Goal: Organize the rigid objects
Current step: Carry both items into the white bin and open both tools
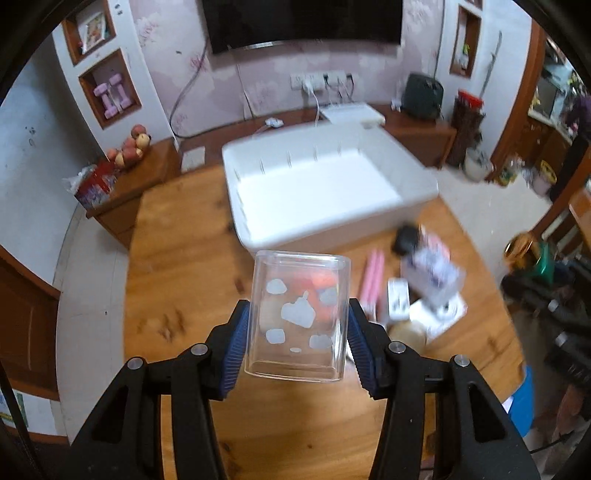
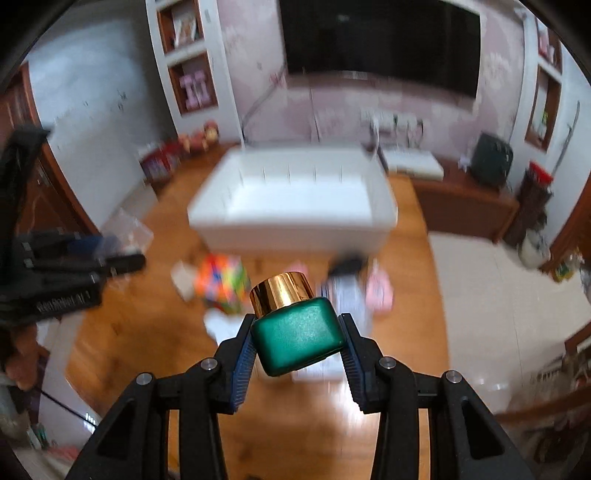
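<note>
Above the bench [image 1: 177,424], the left hand-held gripper [image 1: 297,332] clamps a clear box [image 1: 299,314]. The right hand-held gripper [image 2: 297,332] clamps a green bottle [image 2: 299,332].

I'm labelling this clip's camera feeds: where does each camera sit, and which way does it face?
Left wrist: sits on the left gripper, facing forward and down over the wooden table; its black fingers with blue pads clamp a clear plastic box with white cloud prints.
Right wrist: sits on the right gripper, aimed likewise; its fingers clamp a green bottle with a gold cap, and the other gripper shows at the left edge.
Shared: the white divided bin, the wall-mounted television, the table.
</note>
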### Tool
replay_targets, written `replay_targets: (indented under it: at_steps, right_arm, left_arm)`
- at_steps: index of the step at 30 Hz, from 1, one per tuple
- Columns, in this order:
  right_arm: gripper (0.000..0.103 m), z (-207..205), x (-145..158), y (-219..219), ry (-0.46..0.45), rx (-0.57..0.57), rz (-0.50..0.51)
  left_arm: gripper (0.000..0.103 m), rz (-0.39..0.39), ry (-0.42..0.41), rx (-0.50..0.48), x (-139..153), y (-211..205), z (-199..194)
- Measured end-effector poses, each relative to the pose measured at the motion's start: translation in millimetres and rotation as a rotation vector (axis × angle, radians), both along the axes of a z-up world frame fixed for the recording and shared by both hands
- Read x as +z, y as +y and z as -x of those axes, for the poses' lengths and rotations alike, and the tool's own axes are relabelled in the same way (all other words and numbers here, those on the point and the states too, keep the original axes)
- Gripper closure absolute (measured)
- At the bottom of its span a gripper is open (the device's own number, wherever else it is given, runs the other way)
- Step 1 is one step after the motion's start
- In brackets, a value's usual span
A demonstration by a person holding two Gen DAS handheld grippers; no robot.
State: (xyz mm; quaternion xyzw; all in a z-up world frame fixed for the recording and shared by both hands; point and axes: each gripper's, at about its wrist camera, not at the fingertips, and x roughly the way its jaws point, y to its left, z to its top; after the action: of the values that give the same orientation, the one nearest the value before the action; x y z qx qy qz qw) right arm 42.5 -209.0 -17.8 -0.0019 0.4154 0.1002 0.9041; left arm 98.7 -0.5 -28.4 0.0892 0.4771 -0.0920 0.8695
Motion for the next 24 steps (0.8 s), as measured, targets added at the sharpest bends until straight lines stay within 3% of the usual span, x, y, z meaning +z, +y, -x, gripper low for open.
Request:
replay_targets:
  at_steps: [6,10,14,18,24]
  right_arm:
    - [0.06,-59,79,3,-0.145,-0.038,0.018]
    - [0.06,-115,90,0,-0.128,-0.07,-0.016]
    - [0.06,-174,50,-2,-0.015,-0.102,-0.022]
    - [0.06,-223,-16,-6,0.132,-0.137,-0.028]
    - [0.06,-256,-105,-8,0.328,-0.173,-0.04]
  left_arm:
    - [0.049,-0.014,-0.073,0.045,33,-2,-51]
    - [0.049,-0.015,-0.095,0.091,30,-5,-91]
    - [0.049,0.011,-0.049,0.124,0,-8,-136]
    - [0.049,0.026,0.005,0.145,-39,-15,-170]
    - [0.049,0.002,0.105,0.151,-107,-32,-209]
